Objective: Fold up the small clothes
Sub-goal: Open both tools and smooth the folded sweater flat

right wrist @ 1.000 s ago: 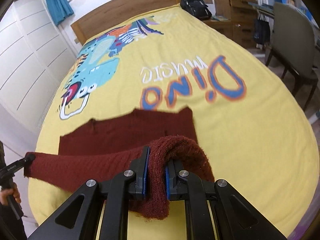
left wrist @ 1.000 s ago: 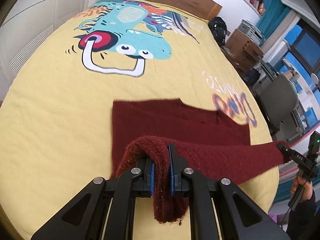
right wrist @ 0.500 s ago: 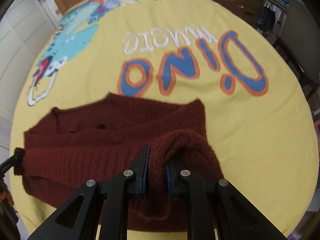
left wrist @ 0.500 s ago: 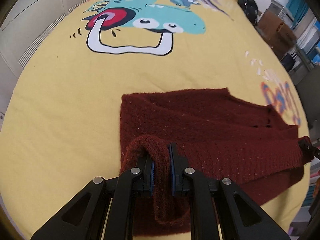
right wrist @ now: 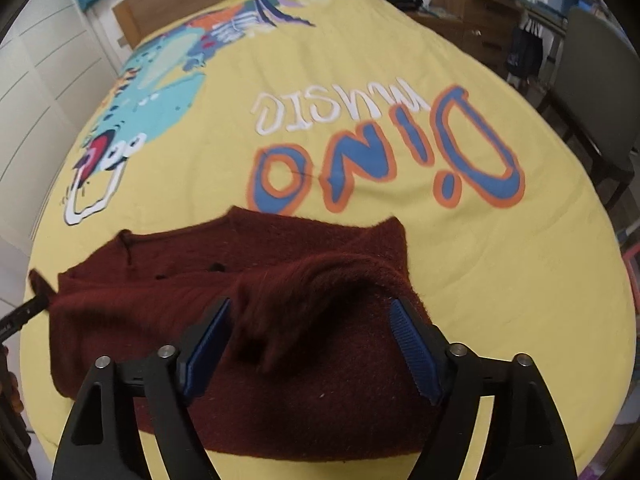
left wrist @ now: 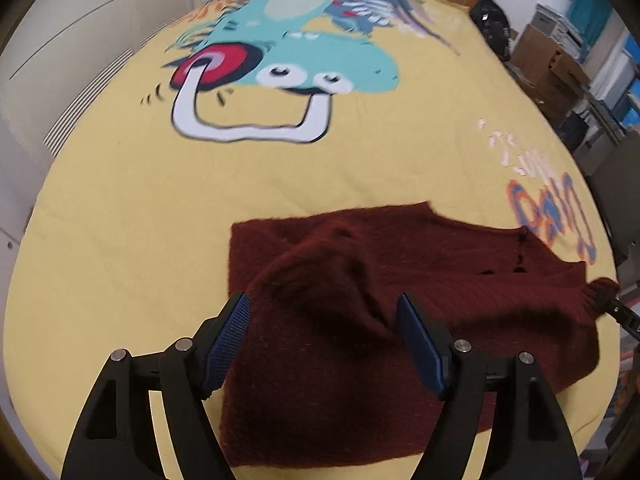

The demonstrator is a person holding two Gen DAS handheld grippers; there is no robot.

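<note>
text: "Dino" in big blue letters edged orange | below it "MUSIC" in white | on: yellow bedspread (right wrist: pixel 500 280) | seen upside down in the right wrist view | left wrist view: only part of it, blurred, not readable | other text: none

A: What's unclear in the left wrist view?
B: The maroon sweater (left wrist: pixel 460 280) blurs mid-heap; the right gripper (left wrist: pixel 624 316) is cut off at three o'clock.
A: The right wrist view?
B: The chair (right wrist: pixel 600 92) at two o'clock is cropped.
</note>
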